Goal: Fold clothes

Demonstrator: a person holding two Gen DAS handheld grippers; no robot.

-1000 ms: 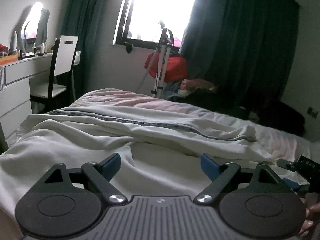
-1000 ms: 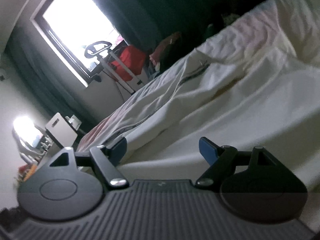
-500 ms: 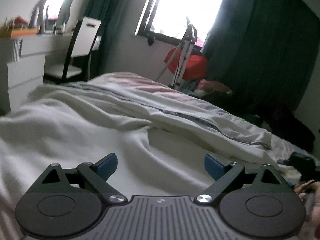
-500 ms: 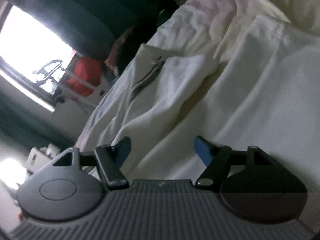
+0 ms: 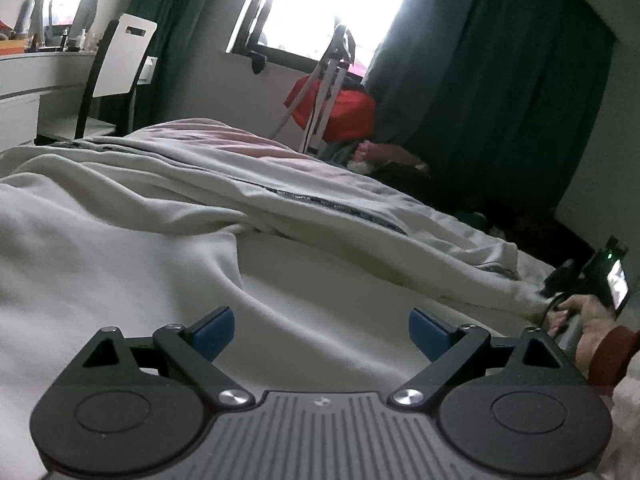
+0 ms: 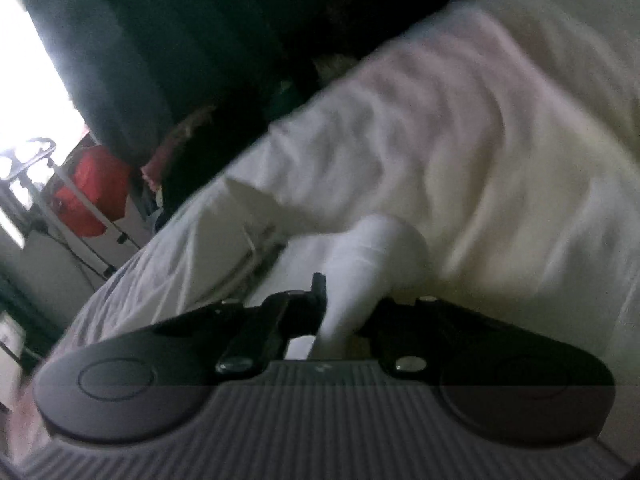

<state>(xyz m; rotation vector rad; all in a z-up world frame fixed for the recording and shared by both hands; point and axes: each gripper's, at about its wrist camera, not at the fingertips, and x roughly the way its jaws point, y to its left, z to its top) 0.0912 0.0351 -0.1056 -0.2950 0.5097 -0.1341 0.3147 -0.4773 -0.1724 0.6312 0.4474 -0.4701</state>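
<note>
Step in hand: grabbing the white garment spread on the bed. Right hand-held gripper clenched on a cloth corner. Left hand-held gripper released, just above the garment. Next, probably: pinching there, then lifting both together.

No legible text, label, brand or number. The dark trim along the white garment carries printed marks, too blurred to read.
</note>
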